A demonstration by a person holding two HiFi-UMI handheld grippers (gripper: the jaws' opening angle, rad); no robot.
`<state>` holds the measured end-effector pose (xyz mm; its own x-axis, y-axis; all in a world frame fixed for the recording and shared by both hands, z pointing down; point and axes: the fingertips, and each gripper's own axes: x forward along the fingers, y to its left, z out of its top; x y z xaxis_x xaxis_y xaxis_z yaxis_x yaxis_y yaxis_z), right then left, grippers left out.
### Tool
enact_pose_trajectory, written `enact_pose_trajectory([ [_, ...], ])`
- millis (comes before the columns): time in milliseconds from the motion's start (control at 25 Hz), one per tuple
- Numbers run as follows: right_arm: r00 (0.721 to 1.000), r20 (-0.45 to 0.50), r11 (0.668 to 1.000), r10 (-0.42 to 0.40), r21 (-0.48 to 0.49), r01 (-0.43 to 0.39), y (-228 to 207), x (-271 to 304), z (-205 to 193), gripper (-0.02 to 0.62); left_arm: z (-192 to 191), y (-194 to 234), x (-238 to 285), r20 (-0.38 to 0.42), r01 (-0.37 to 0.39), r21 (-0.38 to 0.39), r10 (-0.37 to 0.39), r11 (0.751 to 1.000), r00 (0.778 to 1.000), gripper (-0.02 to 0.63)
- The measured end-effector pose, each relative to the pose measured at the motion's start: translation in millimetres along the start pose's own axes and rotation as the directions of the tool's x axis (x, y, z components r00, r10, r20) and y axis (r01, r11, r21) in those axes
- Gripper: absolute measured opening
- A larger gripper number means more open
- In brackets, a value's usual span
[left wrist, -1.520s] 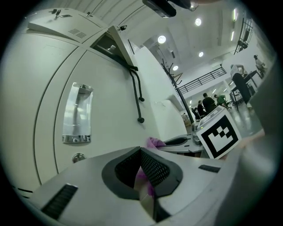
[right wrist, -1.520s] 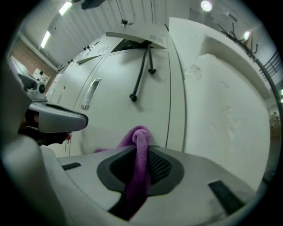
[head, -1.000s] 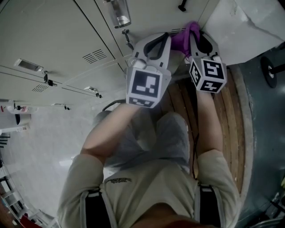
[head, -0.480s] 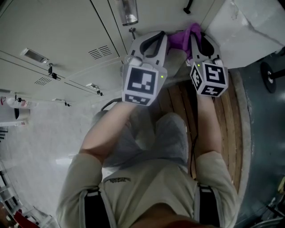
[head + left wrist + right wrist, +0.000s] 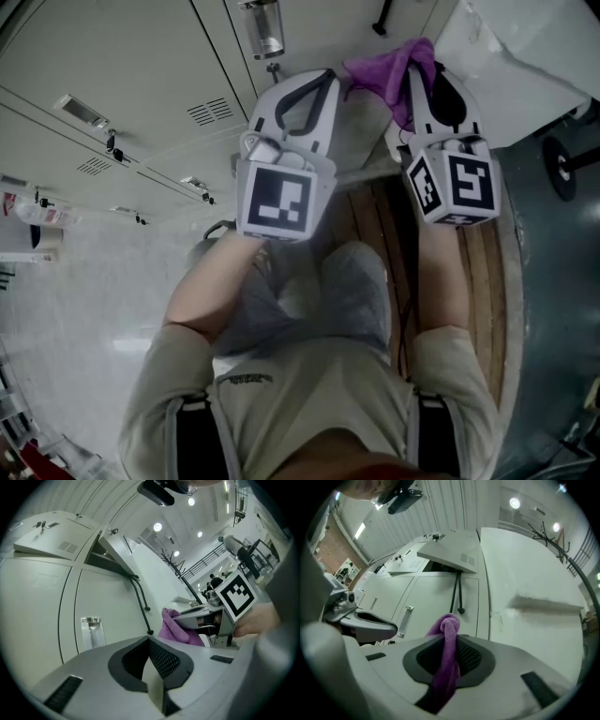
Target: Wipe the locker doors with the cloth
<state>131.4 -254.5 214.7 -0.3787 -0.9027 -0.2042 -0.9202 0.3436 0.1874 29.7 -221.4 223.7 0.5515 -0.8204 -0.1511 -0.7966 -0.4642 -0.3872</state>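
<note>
before pale locker doors [image 5: 122,56], right claw [image 5: 451,637] clenches the purple cloth [image 5: 389,70], left claw [image 5: 151,641] clenched empty.

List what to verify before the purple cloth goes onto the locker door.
1. Cloth gripped: ok. The right gripper has its jaws clamped on the purple cloth, with a fold sticking out ahead.
2. Cloth touching the locker door: cannot tell.
3. Left gripper out of the way: ok. Its jaws are together and empty, beside the right one.
4. Wiping path free: not ok. A black cord hangs from the open upper door, down over the panel ahead.
</note>
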Motion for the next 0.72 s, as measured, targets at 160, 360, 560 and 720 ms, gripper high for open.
enact_pose_trajectory([
  [160,0.996,0.084,1.000,0.019,-0.001,-0.019,3,-15,36,0.054,19,2,-11,0.014,-0.018,0.022,0.018,1.000,1.000,0.003],
  [360,0.984,0.175,0.999,0.038,-0.009,-0.037,11,-41,75,0.054,39,3,-28,0.026,-0.036,0.019,0.036,0.999,0.999,0.003],
  [560,0.969,0.239,0.998,0.057,-0.024,-0.052,25,-69,98,0.054,50,6,-52,0.035,-0.062,0.006,0.062,0.998,0.997,0.003],
  [720,0.965,0.251,0.997,0.074,-0.034,-0.067,37,-88,99,0.054,53,8,-67,0.042,-0.074,0.024,0.073,0.997,0.996,0.003],
])
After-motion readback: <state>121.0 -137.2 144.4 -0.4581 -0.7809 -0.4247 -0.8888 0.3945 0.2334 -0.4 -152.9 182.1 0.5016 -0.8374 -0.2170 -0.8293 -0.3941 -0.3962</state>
